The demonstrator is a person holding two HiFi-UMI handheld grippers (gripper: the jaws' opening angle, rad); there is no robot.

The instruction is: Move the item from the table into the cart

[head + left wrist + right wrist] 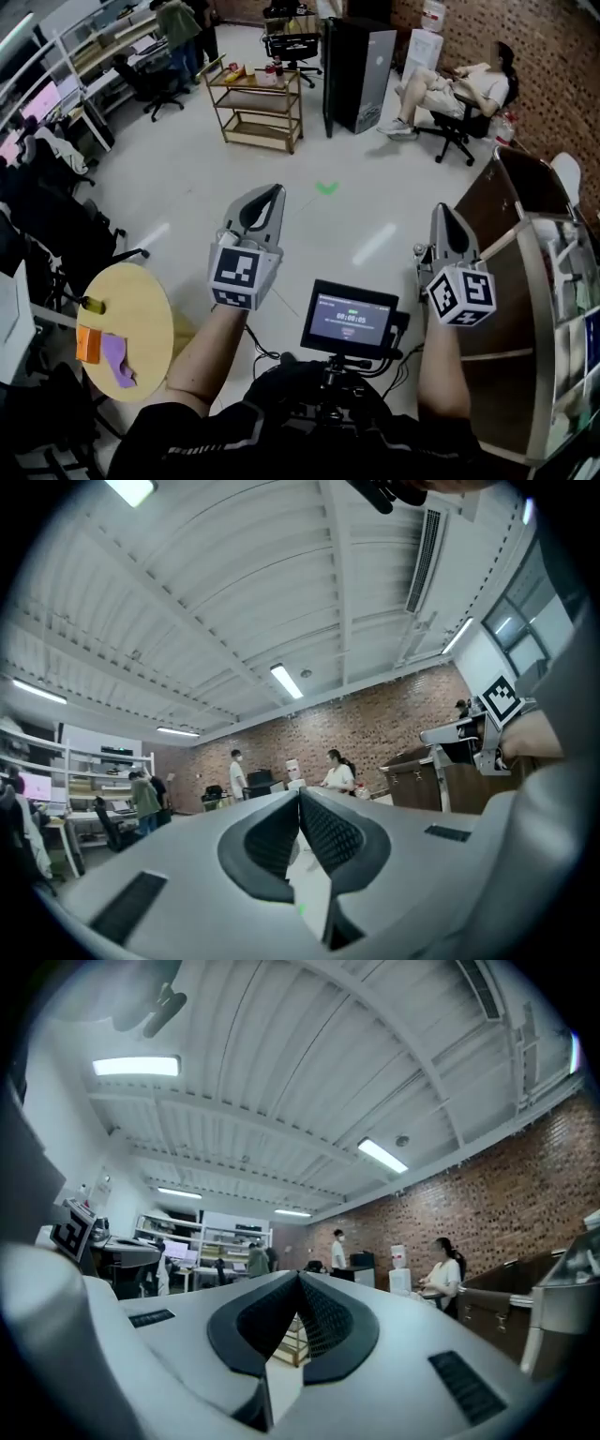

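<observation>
Here, left hand-held gripper (300, 799) closed, empty

Bright ceiling strips (136, 1066), fisheye edges (dark corners)

The round tabletop (141, 300) lies at lower left with paper pieces (114, 358) on it; the cart (255, 114) stands far ahead.
</observation>
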